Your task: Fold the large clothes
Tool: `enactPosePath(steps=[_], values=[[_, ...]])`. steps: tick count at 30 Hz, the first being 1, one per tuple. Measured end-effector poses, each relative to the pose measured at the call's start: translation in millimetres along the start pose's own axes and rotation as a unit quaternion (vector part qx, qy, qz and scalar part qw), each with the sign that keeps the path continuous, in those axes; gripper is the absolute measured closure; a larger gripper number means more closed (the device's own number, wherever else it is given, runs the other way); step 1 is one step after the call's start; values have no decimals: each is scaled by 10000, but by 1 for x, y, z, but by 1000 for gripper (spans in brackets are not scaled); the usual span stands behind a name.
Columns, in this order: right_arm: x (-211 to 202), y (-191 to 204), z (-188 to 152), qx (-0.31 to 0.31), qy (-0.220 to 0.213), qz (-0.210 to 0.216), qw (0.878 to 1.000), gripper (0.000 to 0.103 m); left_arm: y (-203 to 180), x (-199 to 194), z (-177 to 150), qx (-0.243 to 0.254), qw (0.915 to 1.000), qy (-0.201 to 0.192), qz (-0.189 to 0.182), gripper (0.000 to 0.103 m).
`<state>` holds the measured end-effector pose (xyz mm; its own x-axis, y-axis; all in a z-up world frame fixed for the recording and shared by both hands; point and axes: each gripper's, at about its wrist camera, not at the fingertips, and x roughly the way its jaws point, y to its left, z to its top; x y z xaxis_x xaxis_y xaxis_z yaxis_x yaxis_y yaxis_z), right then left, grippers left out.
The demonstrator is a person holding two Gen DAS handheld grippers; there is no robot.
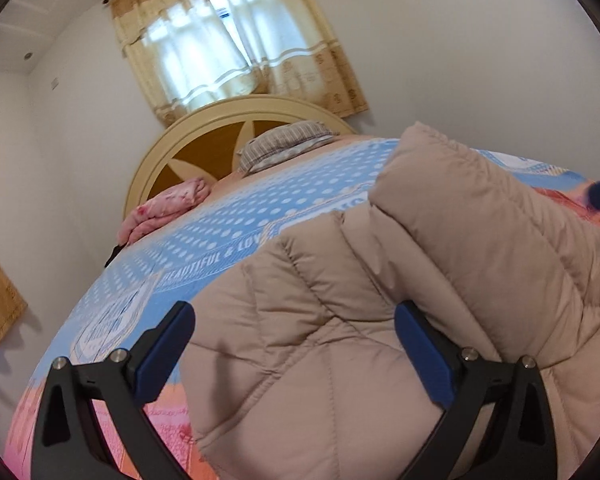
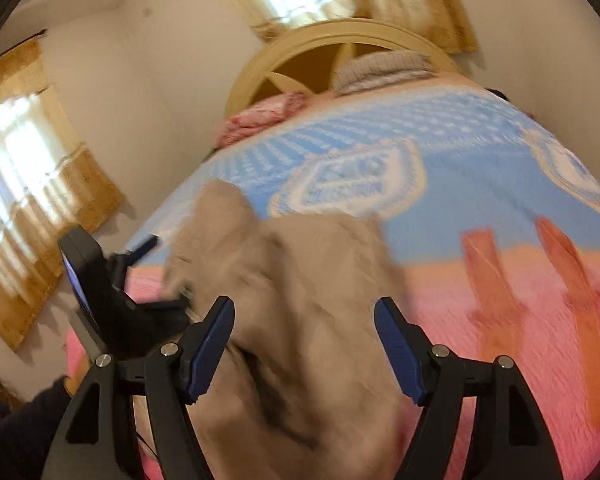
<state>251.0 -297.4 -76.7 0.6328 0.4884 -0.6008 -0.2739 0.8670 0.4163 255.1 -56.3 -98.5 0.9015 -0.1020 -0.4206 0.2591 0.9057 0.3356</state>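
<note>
A beige quilted puffer jacket [image 1: 420,280] lies bunched on the bed. In the left wrist view it fills the lower right, with a raised fold at the far end. My left gripper [image 1: 294,322] is open, its blue pads either side of the jacket's near edge. In the right wrist view the jacket [image 2: 300,300] is motion-blurred, lying on the pink part of the bedspread. My right gripper [image 2: 304,316] is open over it, holding nothing. The left gripper body [image 2: 100,280] shows at the left of that view.
The bedspread [image 1: 220,240] is blue with white dots at the far end, pink and orange near me. A cream headboard [image 1: 204,128], a striped pillow [image 1: 284,144] and a folded pink blanket [image 1: 164,208] are at the far end. Curtained windows and white walls surround the bed.
</note>
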Motion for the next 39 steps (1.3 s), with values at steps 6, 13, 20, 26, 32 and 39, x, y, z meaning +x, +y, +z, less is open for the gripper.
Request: enactPosePath(steps=[6,13,20,26,32,39], values=[[33,-4,-15,118,306,108,9994,89,42,21,10,-503,9986,106,132,0],[15,-38,-48,917,2,135,9957,91,12,33,19,-291,9992,248,152,0],[32,-85,-66,1507,36,214,9883,92,-35,46,16,494,9971,138,566,0],[17,-76,-61,1184,-14,-332,9924,77,-38,52,14,480,9973,225,503,0],[-42,-9,-12,615,-1304,-678,9872,58,-37,51,14,426,9974,245,531,0],[36,-22,11,906,-656,-586,9920,58,-13,42,14,-157,9953,544,787,0]])
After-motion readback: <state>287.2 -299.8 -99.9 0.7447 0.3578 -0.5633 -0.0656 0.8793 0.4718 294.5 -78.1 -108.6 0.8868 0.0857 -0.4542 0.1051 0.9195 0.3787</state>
